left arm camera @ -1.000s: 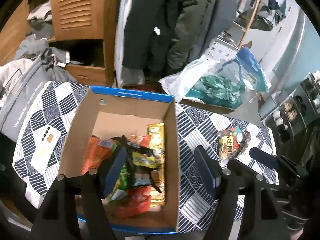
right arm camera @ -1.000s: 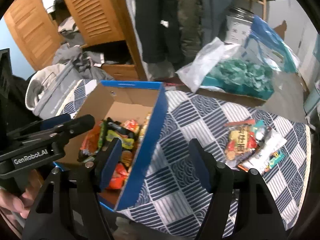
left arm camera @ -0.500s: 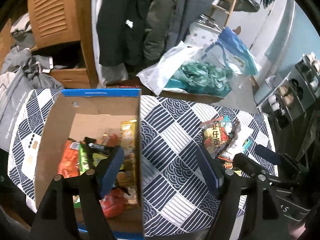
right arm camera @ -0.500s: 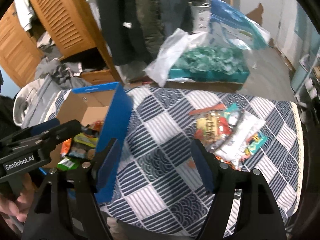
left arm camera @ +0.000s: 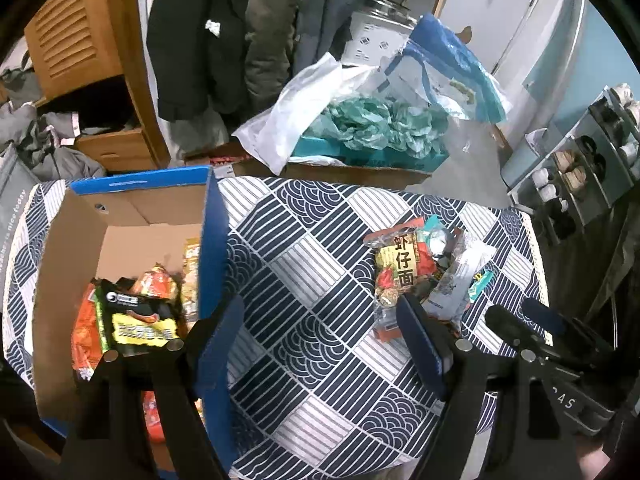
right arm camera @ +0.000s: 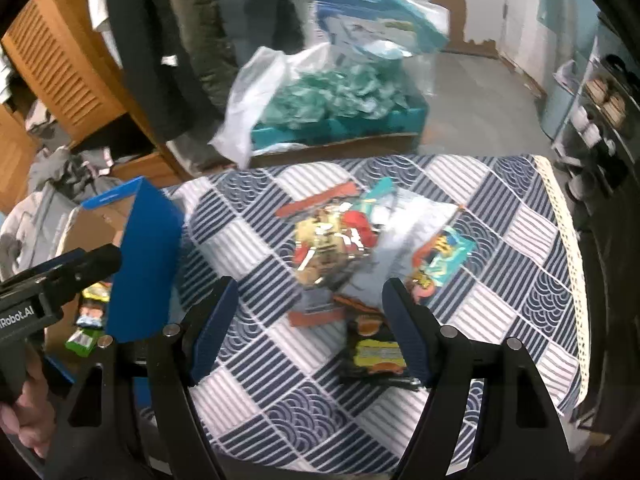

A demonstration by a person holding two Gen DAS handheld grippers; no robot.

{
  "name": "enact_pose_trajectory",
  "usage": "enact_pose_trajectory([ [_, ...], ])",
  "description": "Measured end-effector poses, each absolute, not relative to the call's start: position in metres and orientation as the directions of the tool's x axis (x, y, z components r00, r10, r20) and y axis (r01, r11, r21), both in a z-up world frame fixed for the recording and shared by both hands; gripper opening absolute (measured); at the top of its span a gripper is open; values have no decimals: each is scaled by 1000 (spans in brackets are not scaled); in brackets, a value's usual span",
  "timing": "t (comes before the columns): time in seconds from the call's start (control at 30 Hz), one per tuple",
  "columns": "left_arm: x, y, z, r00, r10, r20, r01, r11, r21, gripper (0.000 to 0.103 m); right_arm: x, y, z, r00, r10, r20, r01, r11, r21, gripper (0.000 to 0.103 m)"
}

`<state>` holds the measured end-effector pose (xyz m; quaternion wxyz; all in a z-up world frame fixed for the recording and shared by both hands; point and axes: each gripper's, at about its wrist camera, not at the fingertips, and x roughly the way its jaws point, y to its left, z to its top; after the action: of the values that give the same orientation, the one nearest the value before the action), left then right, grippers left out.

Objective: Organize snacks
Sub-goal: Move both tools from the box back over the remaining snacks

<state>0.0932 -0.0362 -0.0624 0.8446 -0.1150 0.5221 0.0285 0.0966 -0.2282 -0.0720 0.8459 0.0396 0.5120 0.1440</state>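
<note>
Swinging both tongs away from the box (left arm camera: 120, 216), we are facing the snack pile (right arm camera: 340, 240) on the tabletop (right arm camera: 520, 240), right tongs (right arm camera: 308, 328) nearer, left tongs (left arm camera: 320, 340) likewise wide and empty.

Blue-rimmed brown box (left arm camera: 140, 184); navy-and-white wave-patterned tablecloth (left arm camera: 304, 264).

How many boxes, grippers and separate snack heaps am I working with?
Blue cardboard box: 1
Grippers: 2, the left gripper and the right gripper, both open
Snack heaps: 2, the heap in the box and the loose heap on the tablecloth
Total: 5
</note>
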Motion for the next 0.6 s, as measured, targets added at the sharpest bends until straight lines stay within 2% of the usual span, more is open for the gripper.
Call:
enact_pose_trajectory([
  [0.6,147,-69,-128,341,-58,-938,-169,978,-122,80,142,-270,-122,380,198,-904,-68,980,186,75],
])
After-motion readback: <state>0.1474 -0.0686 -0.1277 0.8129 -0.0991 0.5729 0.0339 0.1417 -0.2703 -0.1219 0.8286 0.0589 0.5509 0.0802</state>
